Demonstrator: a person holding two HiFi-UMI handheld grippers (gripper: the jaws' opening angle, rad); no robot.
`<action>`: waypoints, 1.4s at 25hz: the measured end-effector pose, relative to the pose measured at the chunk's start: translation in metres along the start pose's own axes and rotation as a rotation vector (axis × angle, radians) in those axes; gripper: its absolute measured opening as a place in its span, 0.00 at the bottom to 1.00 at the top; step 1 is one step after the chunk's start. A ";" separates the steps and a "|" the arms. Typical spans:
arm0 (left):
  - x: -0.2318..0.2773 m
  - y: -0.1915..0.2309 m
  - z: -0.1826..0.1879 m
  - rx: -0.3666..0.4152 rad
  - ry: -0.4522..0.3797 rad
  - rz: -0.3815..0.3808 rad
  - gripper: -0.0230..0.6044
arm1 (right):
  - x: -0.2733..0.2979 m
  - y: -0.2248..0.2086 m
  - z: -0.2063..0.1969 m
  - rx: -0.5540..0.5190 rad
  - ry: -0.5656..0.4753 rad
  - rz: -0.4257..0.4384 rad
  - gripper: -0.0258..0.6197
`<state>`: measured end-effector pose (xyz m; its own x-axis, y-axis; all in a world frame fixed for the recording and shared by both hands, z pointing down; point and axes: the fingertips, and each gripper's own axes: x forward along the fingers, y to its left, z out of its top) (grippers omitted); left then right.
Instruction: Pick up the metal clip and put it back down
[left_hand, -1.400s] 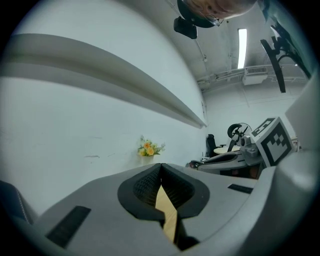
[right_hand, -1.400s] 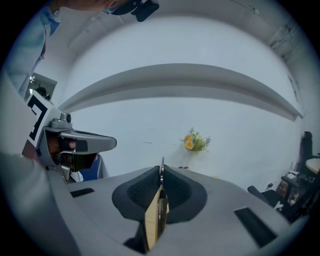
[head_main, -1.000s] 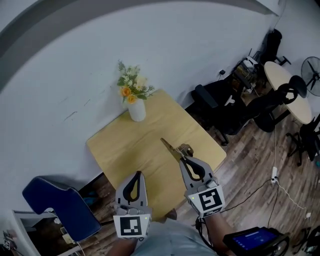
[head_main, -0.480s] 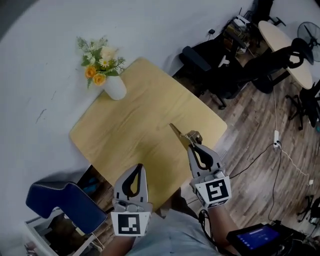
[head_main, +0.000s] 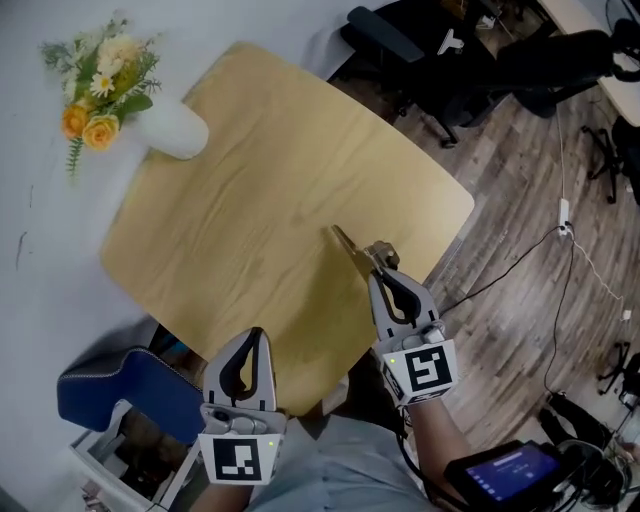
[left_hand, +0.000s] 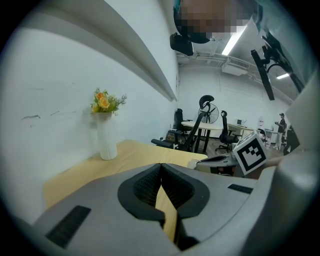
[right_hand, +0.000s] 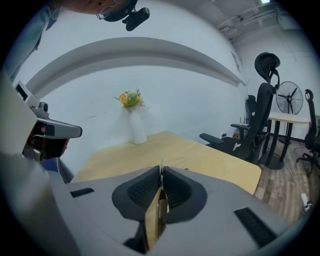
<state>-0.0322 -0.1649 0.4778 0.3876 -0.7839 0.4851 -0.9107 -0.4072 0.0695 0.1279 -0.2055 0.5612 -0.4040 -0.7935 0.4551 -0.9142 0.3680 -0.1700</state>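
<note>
A gold-coloured metal clip (head_main: 356, 252) sticks out ahead of my right gripper (head_main: 379, 273), which is shut on it over the wooden table (head_main: 250, 180) near its right front edge. In the right gripper view the clip (right_hand: 159, 207) shows edge-on, pinched between the dark pads of the right gripper (right_hand: 161, 171). I cannot tell whether the clip touches the tabletop. My left gripper (head_main: 254, 336) hangs at the table's front edge, shut with nothing in it. In its own view the left gripper (left_hand: 161, 166) has both pads pressed together.
A white vase of yellow and white flowers (head_main: 170, 128) stands at the table's far left corner, also in view as the vase (right_hand: 136, 131). A blue chair (head_main: 120, 400) sits below left. Black office chairs (head_main: 480, 60) and floor cables (head_main: 540, 250) lie to the right.
The head view has tilted further down, so the table fills more of the frame. The right gripper stays shut on the clip; the left gripper sits slightly lower and further left.
</note>
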 end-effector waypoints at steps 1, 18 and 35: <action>0.002 0.002 -0.006 -0.001 0.014 0.003 0.07 | 0.003 -0.002 -0.007 0.006 0.005 -0.004 0.13; -0.002 0.011 -0.004 0.038 -0.027 0.043 0.07 | 0.001 -0.046 -0.025 0.043 0.027 -0.143 0.19; -0.118 -0.032 0.102 0.021 -0.344 0.186 0.07 | -0.112 0.064 0.129 -0.155 -0.256 0.087 0.19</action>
<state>-0.0338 -0.1071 0.3291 0.2446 -0.9552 0.1669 -0.9682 -0.2500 -0.0121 0.1103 -0.1557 0.3871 -0.4936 -0.8449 0.2062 -0.8679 0.4938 -0.0541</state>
